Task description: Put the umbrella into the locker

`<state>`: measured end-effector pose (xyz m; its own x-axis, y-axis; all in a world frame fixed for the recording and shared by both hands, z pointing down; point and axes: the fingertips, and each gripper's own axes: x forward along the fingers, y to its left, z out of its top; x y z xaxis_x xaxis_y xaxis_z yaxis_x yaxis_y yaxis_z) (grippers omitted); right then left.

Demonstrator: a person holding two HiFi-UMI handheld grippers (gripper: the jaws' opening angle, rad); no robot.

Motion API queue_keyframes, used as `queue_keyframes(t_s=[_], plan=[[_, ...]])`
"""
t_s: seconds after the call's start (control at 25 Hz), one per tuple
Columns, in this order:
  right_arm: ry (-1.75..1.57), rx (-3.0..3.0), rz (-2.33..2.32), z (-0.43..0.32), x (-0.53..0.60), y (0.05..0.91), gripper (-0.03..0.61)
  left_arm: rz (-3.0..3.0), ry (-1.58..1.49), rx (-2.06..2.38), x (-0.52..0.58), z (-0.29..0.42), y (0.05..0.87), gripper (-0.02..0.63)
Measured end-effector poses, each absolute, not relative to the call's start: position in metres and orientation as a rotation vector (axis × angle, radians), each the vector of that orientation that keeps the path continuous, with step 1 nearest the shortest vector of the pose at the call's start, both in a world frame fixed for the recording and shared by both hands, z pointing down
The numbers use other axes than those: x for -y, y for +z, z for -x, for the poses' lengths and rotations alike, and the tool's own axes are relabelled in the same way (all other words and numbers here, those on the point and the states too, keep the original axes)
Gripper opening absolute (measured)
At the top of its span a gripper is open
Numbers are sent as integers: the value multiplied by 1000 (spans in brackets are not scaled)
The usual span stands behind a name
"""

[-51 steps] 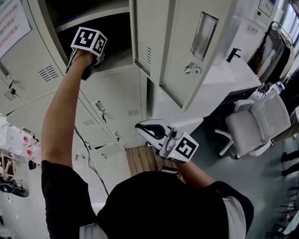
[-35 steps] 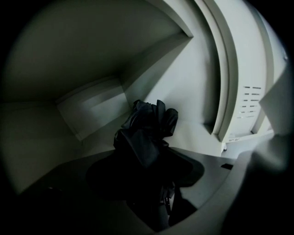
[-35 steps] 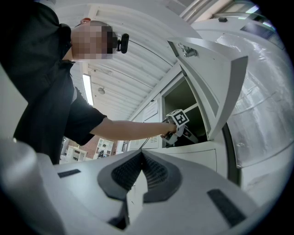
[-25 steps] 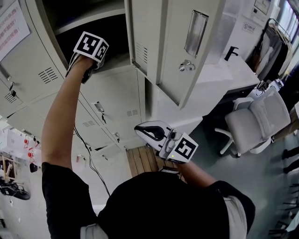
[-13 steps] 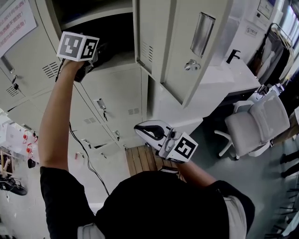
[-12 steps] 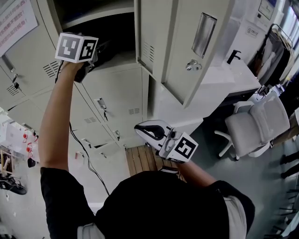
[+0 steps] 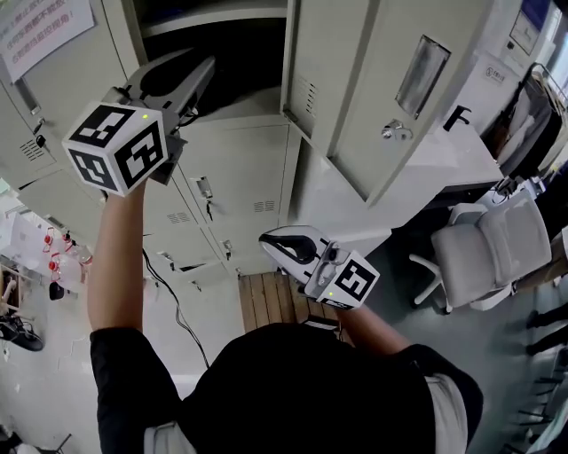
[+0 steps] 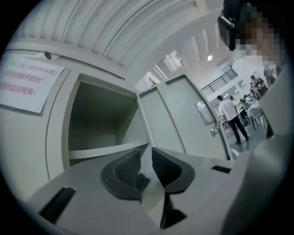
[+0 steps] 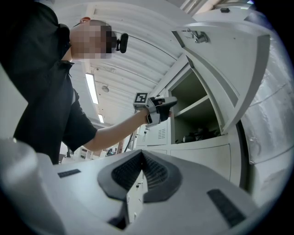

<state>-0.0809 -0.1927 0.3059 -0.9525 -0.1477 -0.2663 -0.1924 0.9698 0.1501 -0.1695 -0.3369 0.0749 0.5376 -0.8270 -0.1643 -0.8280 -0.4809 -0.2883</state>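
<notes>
A dark bundle, the umbrella, lies on the floor of the open locker compartment; in the head view that compartment is too dark to make it out. My left gripper is held up just outside the opening, pointing at it. Its jaws have just been closing and now stand a narrow gap apart with nothing between them. The locker door hangs open to the right. My right gripper is low in front of my chest, shut and holding nothing.
Closed locker doors fill the wall below and to the left, with a paper notice above. A white desk and an office chair stand to the right. People stand far off in the room.
My left gripper has drawn back out of the locker and up towards the head camera, its cube now looming larger. Its jaws have narrowed. The right gripper has stayed put.
</notes>
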Motion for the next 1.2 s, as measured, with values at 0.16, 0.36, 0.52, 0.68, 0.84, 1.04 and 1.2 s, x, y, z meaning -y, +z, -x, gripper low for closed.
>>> queue_keyframes(t_s=[0.16, 0.36, 0.52, 0.68, 0.84, 1.04, 1.2], plan=[[233, -2886, 252, 83, 195, 312, 12, 2406, 81, -1336, 296, 166, 76, 49], [222, -2887, 260, 84, 196, 313, 12, 2392, 169, -1311, 254, 163, 93, 32], [213, -2888, 269, 82, 198, 315, 12, 2397, 172, -1323, 232, 159, 125, 28], [191, -2887, 278, 80, 199, 319, 12, 2433, 156, -1318, 220, 157, 173, 28], [155, -2897, 285, 79, 199, 326, 12, 2514, 229, -1386, 213, 164, 223, 26], [110, -2913, 308, 79, 202, 341, 12, 2609, 298, -1442, 205, 160, 282, 25], [49, -2933, 312, 81, 205, 356, 12, 2646, 345, -1432, 193, 152, 321, 25]])
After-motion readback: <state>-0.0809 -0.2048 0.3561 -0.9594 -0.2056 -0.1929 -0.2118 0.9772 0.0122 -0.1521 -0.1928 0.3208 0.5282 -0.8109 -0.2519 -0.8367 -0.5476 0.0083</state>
